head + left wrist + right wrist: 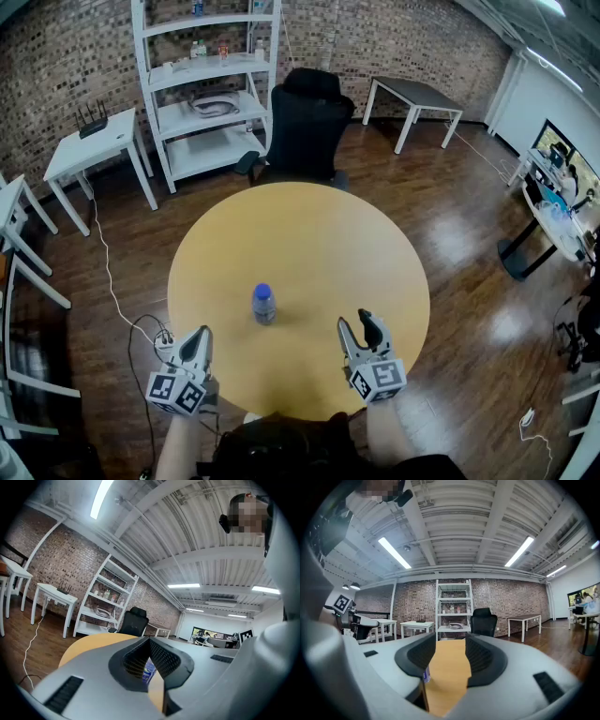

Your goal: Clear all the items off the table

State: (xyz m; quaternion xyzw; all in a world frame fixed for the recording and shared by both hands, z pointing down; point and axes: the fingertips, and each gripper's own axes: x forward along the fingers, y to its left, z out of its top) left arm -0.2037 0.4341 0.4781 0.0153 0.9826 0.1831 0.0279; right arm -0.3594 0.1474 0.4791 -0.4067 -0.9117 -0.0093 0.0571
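1. Brick walls and a dark plank floor (450, 216) surround a round counter (309, 244) with a smooth, pale wooden top.
2. One bottle (263, 305) stands upright on the counter, its long axis vertical and its blue cap pointing up.
3. It sits left of centre, toward the near edge, ahead of both tongs and touching neither.
4. Its body is a clear plastic cylinder.
5. The left tongs (201, 336), grey with black ridged pads, have their tips together and hold nothing.
6. The right tongs (356, 323) stand apart, with only bare counter between them.
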